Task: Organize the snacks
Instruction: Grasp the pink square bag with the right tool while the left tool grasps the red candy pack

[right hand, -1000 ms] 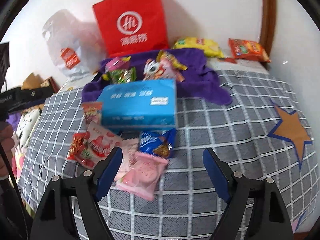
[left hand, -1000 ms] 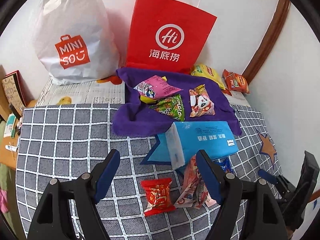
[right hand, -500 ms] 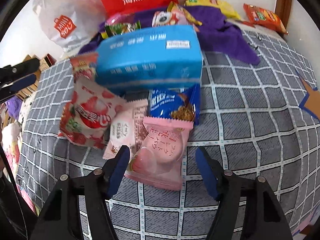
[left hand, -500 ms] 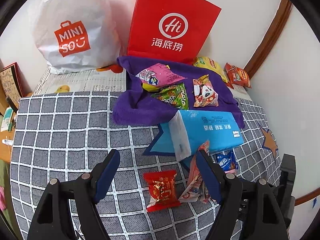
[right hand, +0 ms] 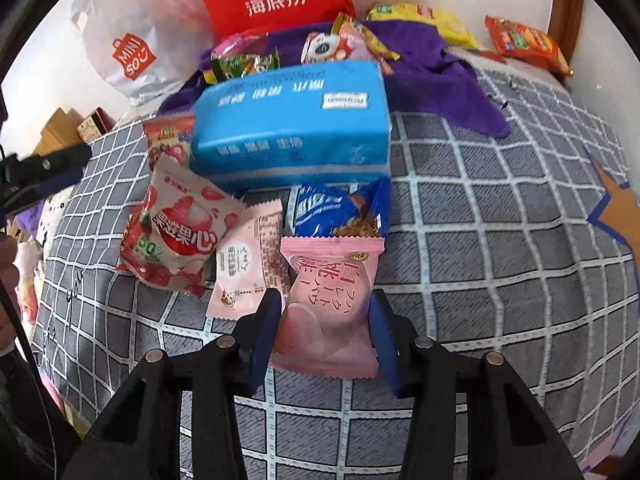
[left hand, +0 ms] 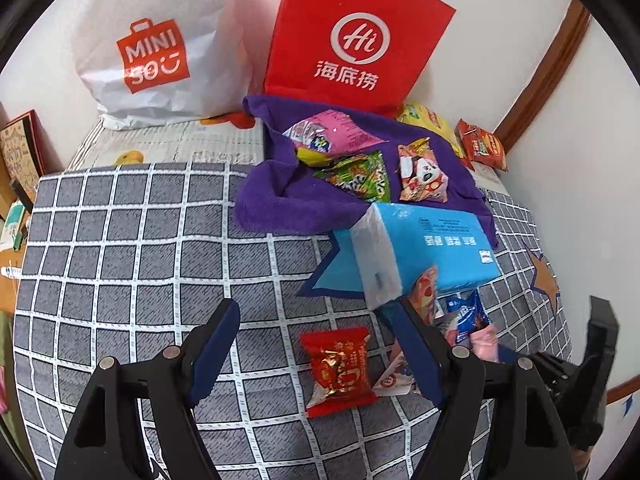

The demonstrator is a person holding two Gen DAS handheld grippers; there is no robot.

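In the right wrist view, my right gripper (right hand: pixel 324 300) is closing on a pink peach snack packet (right hand: pixel 332 280) that lies on the checked cloth (right hand: pixel 480 240), its blue pads pressing the packet's two sides. Behind it lie a blue cookie packet (right hand: pixel 336 210), a pale pink packet (right hand: pixel 244 268) and a red-and-white strawberry packet (right hand: pixel 176 236). My left gripper (left hand: pixel 316 320) hangs open over a red candy packet (left hand: pixel 340 368), which lies between its fingers untouched. Several snacks rest on a purple towel (left hand: pixel 272 200).
A blue tissue pack (left hand: pixel 424 252) lies between the towel and the loose snacks. A red paper bag (left hand: pixel 352 40) and a white plastic bag (left hand: pixel 156 48) stand against the back wall. Yellow (right hand: pixel 420 16) and orange (right hand: pixel 524 44) packets lie in the far right corner.
My right gripper has come down onto the pink peach packet and its jaws have narrowed from wide open to its sides. My left gripper has sunk a little toward the red candy packet, still open.
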